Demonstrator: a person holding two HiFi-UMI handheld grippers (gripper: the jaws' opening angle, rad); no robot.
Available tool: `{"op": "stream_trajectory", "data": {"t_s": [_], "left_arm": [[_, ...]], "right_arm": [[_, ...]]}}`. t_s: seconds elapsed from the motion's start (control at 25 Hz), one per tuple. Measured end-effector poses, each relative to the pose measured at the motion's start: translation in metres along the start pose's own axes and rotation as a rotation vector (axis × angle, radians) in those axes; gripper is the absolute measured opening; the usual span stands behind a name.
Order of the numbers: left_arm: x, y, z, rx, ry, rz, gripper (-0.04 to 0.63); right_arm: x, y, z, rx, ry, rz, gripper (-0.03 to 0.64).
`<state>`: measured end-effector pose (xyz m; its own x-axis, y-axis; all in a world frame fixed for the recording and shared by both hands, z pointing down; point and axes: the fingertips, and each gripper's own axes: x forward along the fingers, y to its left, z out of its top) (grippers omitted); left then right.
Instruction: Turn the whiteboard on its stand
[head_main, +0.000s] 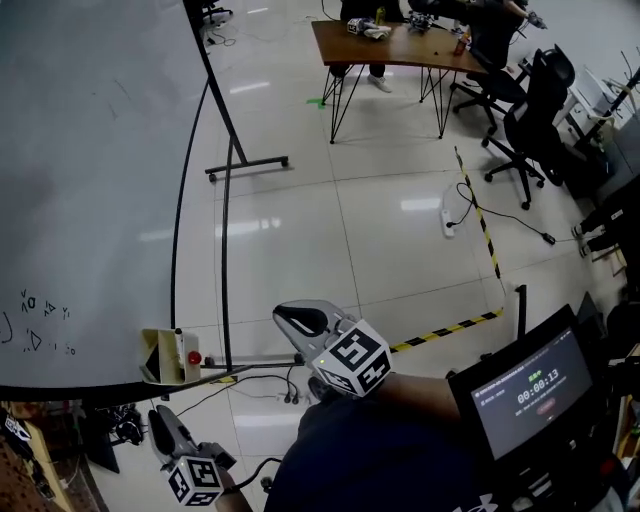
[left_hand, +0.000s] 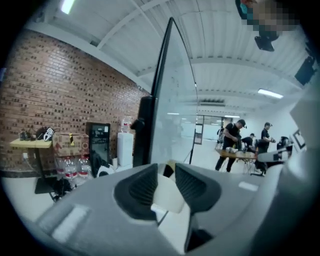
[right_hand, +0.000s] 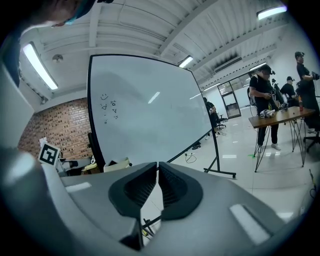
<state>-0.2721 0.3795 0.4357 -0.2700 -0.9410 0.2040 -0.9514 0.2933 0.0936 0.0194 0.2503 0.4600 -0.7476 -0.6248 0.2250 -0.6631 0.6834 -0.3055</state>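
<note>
The big whiteboard (head_main: 90, 180) fills the left of the head view, tilted on its black stand (head_main: 225, 300). A pale tray (head_main: 165, 360) with a red item hangs at its lower corner. My left gripper (head_main: 160, 415) sits just under that lower edge. In the left gripper view the whiteboard (left_hand: 172, 115) runs edge-on straight above the left gripper (left_hand: 166, 186), whose jaws are closed on a pale cream piece of that edge. My right gripper (head_main: 285, 318) hovers apart from the stand. In the right gripper view the right gripper (right_hand: 157, 185) is shut and empty, facing the whiteboard (right_hand: 150, 110).
A wooden table (head_main: 400, 45) with people at it stands at the back, with black office chairs (head_main: 535, 120) to its right. A power strip (head_main: 448, 215) and yellow-black tape (head_main: 440, 330) lie on the tiled floor. A timer screen (head_main: 530, 390) is at lower right.
</note>
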Motion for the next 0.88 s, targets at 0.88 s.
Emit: {"op": "stream_trajectory", "data": {"t_s": [0.88], "left_arm": [[0.039,-0.219,-0.016,0.03,0.089,-0.453,0.095]], "right_arm": [[-0.006,-0.003,0.05,-0.105,-0.023,0.116,0.02]]}}
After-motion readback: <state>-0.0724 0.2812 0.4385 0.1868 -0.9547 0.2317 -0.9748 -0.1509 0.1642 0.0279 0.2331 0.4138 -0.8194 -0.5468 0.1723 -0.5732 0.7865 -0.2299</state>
